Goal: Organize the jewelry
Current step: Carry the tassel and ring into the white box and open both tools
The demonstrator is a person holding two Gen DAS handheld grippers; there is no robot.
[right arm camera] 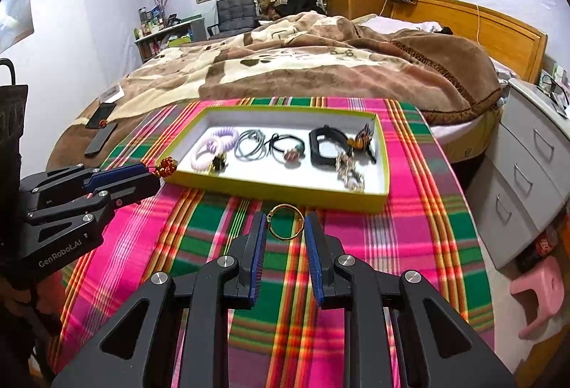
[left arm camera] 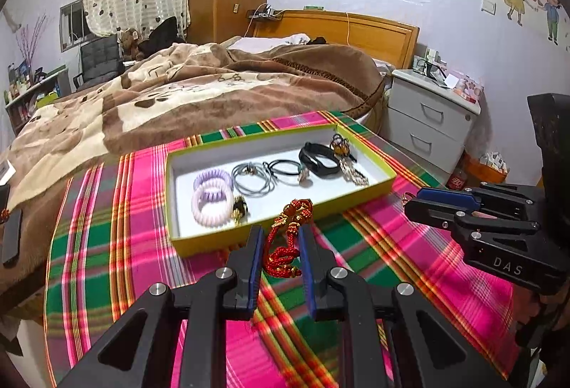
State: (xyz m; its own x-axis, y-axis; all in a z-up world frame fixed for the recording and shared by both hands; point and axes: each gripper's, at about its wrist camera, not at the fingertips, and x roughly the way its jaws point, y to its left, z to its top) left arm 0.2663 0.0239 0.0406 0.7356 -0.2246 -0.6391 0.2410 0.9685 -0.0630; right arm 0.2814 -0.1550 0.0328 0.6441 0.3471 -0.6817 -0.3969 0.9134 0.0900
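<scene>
Now both grippers loaded: left gripper jaws clamp red knotted cord, right gripper jaws pinch gold ring w/ blue pads. Tray lies straight ahead beyond both tips, long axis crosswise; both about equally near.

A red knotted cord charm hangs between the left gripper's pads, a gold ring between the right gripper's, both short of the tray.

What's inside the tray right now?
The tray holds two lilac coil bands, grey cords, a black cord with a bead, a black wristband, an orange clip and a silvery piece. Overlaps hide details.
</scene>
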